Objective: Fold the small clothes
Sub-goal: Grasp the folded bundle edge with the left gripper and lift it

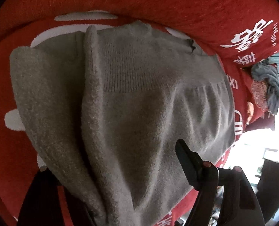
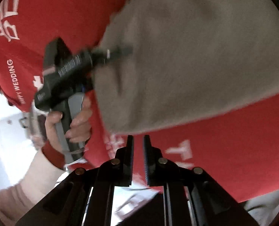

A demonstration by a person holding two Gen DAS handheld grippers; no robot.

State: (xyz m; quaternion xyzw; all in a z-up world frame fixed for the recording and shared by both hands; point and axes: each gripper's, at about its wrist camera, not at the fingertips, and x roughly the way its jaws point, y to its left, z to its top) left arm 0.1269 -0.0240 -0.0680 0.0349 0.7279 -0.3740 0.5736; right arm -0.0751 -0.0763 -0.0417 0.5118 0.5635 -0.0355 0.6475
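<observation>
Partly folded fuzzy grey knit garment (image 1: 132, 101) lies on red printed bedcover (image 1: 158, 1); left gripper (image 2: 118, 50) spread astride its edge, right gripper (image 2: 138, 146) nearly clenched, empty; final folds remain.

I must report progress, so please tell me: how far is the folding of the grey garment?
Done: one side of the grey garment looks folded over, on the red bedspread. In hand: the left hand-held gripper is at its edge; the right hand-held gripper is nearly closed, empty. To do: the remaining folds.
</observation>
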